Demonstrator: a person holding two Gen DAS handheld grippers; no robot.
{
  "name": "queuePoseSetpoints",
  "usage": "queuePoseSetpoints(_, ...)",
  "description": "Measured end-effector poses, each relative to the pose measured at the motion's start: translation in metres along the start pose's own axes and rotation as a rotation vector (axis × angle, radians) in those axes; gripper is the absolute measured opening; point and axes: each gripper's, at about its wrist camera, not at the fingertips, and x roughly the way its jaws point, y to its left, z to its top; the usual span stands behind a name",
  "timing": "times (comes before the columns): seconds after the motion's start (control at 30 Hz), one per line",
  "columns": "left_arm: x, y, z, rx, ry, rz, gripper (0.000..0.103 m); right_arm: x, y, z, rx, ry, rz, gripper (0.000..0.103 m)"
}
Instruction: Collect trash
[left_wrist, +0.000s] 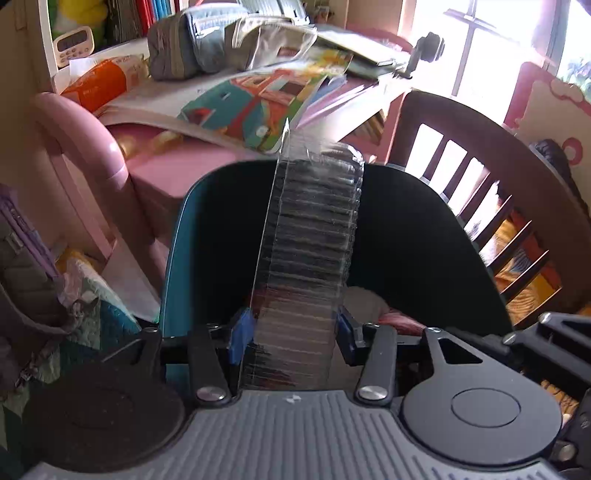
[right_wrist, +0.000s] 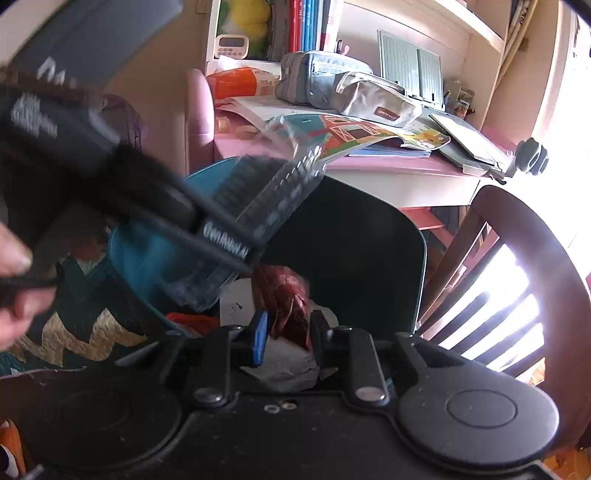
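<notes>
Nearest my left lens, the left gripper (left_wrist: 293, 334) was clamped across a clear ridged plastic tray (left_wrist: 310, 258), its blue pads pressing both long edges. The tray stood up toward twelve o'clock, poised over the dark mouth of the teal bin (left_wrist: 177, 258), presumably so it would fall straight in once freed.

From the right wrist view, the right gripper (right_wrist: 288, 341) hovered over the same bin with a crumpled red wrapper (right_wrist: 284, 295) between its fingers; I could not tell whether the pads pressed it or it had already come loose among the white paper (right_wrist: 291, 363) inside. At ten o'clock there, the tray hung tilted above the bin's rim. A cluttered pink desk (right_wrist: 406, 166) rose beyond, a wooden chair (right_wrist: 517, 229) at three o'clock.
</notes>
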Motion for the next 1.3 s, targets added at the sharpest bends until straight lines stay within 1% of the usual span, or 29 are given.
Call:
queuePoseSetpoints(0.07,-0.001,-0.002,-0.002,0.007,-0.009,0.021,0.057,-0.002,-0.002,-0.002,0.002,-0.015,0.002,0.029)
queuePoseSetpoints(0.1,-0.004,-0.004,-0.004,0.006,-0.021,0.027,0.068,-0.003,-0.003,-0.003,0.000,-0.024,0.002,0.035)
queuePoseSetpoints(0.13,-0.005,-0.004,-0.005,0.005,-0.032,0.033,0.074,-0.004,-0.004,-0.004,0.003,-0.034,0.005,0.040)
queuePoseSetpoints(0.23,-0.012,-0.009,-0.009,0.011,-0.054,0.045,0.074,-0.009,-0.009,-0.005,0.022,-0.054,0.018,0.040)
queuePoseSetpoints(0.37,-0.026,-0.010,-0.018,-0.009,-0.085,0.058,0.074,-0.022,-0.013,-0.008,0.038,-0.081,0.042,0.042)
queuePoseSetpoints(0.47,-0.042,-0.011,-0.027,-0.016,-0.114,0.065,0.074,-0.034,-0.014,-0.011,0.066,-0.103,0.049,0.046)
queuePoseSetpoints(0.6,-0.069,-0.006,-0.042,-0.033,-0.158,0.051,0.074,-0.057,-0.011,-0.015,0.098,-0.130,0.045,0.052)
queuePoseSetpoints(0.63,-0.078,-0.005,-0.047,-0.028,-0.171,0.054,0.076,-0.063,-0.010,-0.015,0.101,-0.137,0.042,0.053)
queuePoseSetpoints(0.7,-0.094,-0.003,-0.055,-0.017,-0.199,0.051,0.080,-0.075,-0.006,-0.016,0.112,-0.155,0.039,0.055)
queuePoseSetpoints(0.83,-0.129,0.004,-0.074,-0.007,-0.270,0.047,0.081,-0.099,0.003,-0.019,0.153,-0.185,0.041,0.058)
queuePoseSetpoints(0.97,-0.158,0.010,-0.092,-0.002,-0.308,0.045,0.082,-0.118,0.015,-0.022,0.168,-0.202,0.047,0.059)
queuePoseSetpoints(1.0,-0.165,0.012,-0.097,-0.003,-0.319,0.044,0.084,-0.122,0.018,-0.023,0.167,-0.208,0.049,0.059)
queuePoseSetpoints(1.03,-0.170,0.013,-0.100,-0.004,-0.326,0.047,0.089,-0.126,0.021,-0.024,0.166,-0.212,0.052,0.059)
queuePoseSetpoints(1.07,-0.176,0.014,-0.104,-0.005,-0.335,0.044,0.092,-0.130,0.024,-0.025,0.166,-0.214,0.055,0.059)
queuePoseSetpoints(1.1,-0.181,0.017,-0.108,-0.006,-0.346,0.035,0.097,-0.134,0.027,-0.026,0.164,-0.213,0.055,0.059)
queuePoseSetpoints(1.13,-0.187,0.018,-0.112,-0.009,-0.359,0.026,0.099,-0.138,0.030,-0.026,0.160,-0.215,0.055,0.059)
queuePoseSetpoints(1.2,-0.195,0.022,-0.119,-0.021,-0.372,0.019,0.099,-0.145,0.036,-0.026,0.155,-0.218,0.055,0.059)
queuePoseSetpoints(1.3,-0.203,0.028,-0.126,-0.044,-0.368,0.020,0.100,-0.156,0.042,-0.027,0.154,-0.211,0.062,0.059)
